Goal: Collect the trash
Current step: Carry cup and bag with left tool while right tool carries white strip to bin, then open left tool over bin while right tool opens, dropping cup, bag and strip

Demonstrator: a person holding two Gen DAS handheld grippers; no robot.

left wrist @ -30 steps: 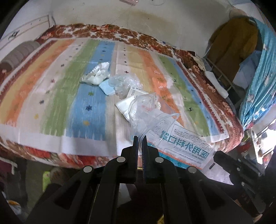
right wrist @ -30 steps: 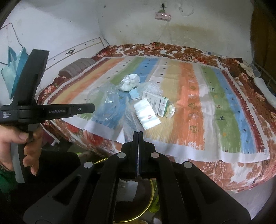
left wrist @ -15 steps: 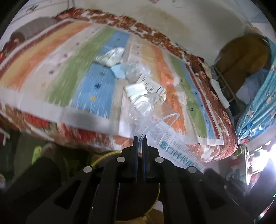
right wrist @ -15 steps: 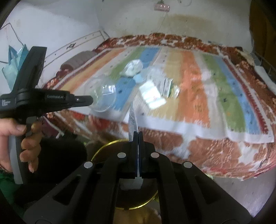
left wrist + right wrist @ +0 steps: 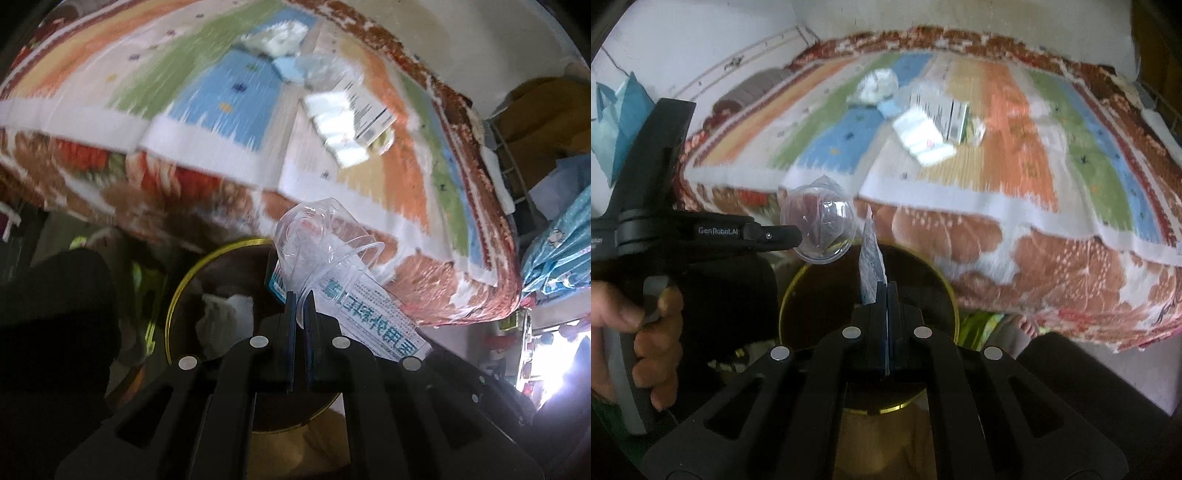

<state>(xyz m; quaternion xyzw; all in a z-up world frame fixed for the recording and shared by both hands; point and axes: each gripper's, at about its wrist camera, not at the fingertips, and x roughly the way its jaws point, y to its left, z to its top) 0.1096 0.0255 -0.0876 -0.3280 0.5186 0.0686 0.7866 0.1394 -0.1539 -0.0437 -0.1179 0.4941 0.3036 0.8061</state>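
Closest to you, your left gripper (image 5: 300,295) has its fingers pressed onto the rim of a crumpled clear plastic cup (image 5: 314,236), and in the right wrist view that same cup (image 5: 818,225) hangs out from the left tool's tip. Your right gripper (image 5: 887,286) is pinched tight on a thin printed paper packet with blue edging and bold characters (image 5: 871,258); the left wrist view shows that packet (image 5: 369,314) touching or just beside the cup.

Directly below both tips sits the round dark bin with a gold rim (image 5: 945,288). In the left wrist view the bin (image 5: 173,295) already holds something pale and crumpled, though it is too blurred to name. Both pieces look to be over the bin's mouth, so the step in hand seems to be the drop.

The next move calls for you to spread each pair of fingers while the pieces are inside the rim. The cup is light and may cling to a finger or tumble sideways, so lower it a little first. The packet is flat and may drift, so release it low as well.

Farther off, the striped woven mat on the bed (image 5: 1008,122) carries more rubbish: a white folded tissue pack (image 5: 921,138), a white printed carton (image 5: 945,114) touching it, a crumpled white wad (image 5: 877,85) and a small pale blue piece (image 5: 888,107). These appear to be your next pickups.
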